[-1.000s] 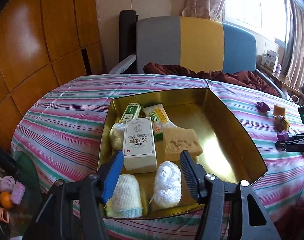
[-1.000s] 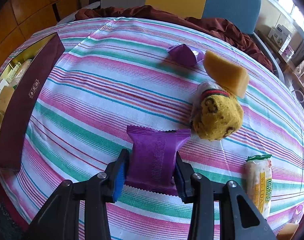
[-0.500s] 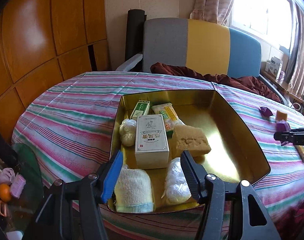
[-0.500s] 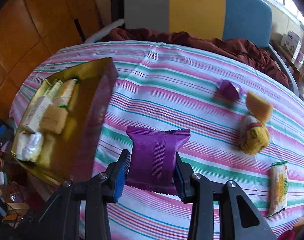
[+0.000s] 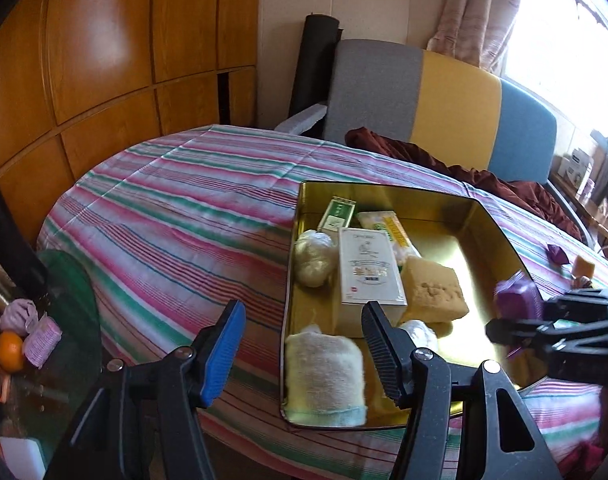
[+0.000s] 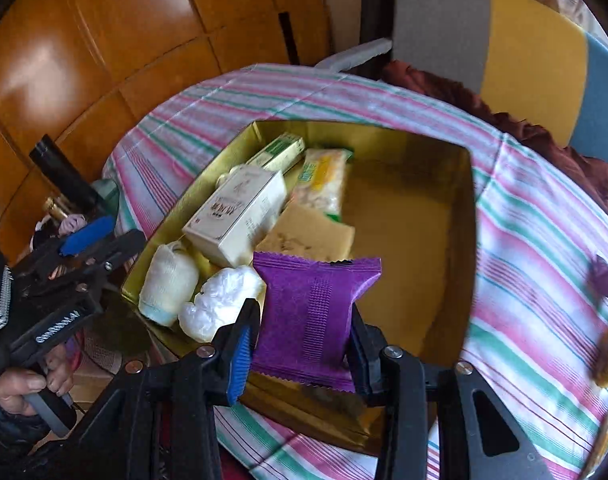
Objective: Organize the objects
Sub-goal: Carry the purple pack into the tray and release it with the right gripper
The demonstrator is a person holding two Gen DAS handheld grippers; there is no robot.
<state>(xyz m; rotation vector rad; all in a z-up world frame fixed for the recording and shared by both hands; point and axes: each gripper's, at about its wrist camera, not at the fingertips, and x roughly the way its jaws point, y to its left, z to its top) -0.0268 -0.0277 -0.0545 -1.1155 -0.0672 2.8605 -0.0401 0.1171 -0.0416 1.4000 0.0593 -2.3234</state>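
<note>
Right gripper [image 6: 302, 340] tilted down over gold tray [image 6: 469, 216], pinching purple packet [image 6: 311, 316]. Left gripper [image 5: 300, 344] spread, empty, at tray's near edge. Inside: white box [image 6: 236, 216], sponge [image 6: 307, 236], rolled cloth [image 6: 168, 284], plastic wad [image 6: 220, 300].

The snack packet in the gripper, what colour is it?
Purple. The packet shows best in the right wrist view.
</note>
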